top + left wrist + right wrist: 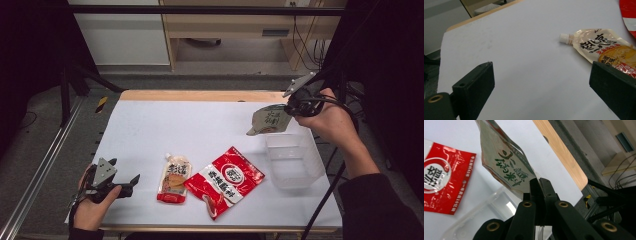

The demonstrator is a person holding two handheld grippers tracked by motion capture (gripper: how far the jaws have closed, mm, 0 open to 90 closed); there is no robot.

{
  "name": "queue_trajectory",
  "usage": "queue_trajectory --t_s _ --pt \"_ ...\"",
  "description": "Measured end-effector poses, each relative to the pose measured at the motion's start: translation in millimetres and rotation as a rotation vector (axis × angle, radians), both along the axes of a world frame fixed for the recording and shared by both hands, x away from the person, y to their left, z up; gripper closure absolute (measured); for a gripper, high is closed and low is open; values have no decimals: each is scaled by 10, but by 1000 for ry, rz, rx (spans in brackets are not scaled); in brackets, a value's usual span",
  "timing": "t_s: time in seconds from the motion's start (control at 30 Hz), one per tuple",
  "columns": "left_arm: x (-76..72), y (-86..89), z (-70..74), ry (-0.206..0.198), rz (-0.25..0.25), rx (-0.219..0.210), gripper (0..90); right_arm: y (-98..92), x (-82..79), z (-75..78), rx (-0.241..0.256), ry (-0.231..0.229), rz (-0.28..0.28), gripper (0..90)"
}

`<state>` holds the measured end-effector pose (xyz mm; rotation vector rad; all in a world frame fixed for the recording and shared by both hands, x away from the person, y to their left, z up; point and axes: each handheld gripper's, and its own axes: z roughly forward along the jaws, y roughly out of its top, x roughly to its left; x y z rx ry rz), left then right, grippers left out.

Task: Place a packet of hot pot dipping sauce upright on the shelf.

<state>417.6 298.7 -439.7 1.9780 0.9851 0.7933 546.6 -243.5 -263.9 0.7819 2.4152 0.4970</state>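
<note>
Above the clear plastic bin (294,159), the right gripper (291,107) clamps an edge of a grey-green pouch (270,120), which hangs in the air from its jaws. Beside the left gripper (131,182), jaws spread wide and empty, lie a spouted yellow pouch (174,177) and a red packet (226,179).
</note>
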Motion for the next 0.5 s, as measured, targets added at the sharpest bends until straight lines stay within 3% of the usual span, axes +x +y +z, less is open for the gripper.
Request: queue_trajectory --t_s 0.5 --pt "7 87 5 -6 33 -9 58 -326 135 -69 48 -5 -104 900"
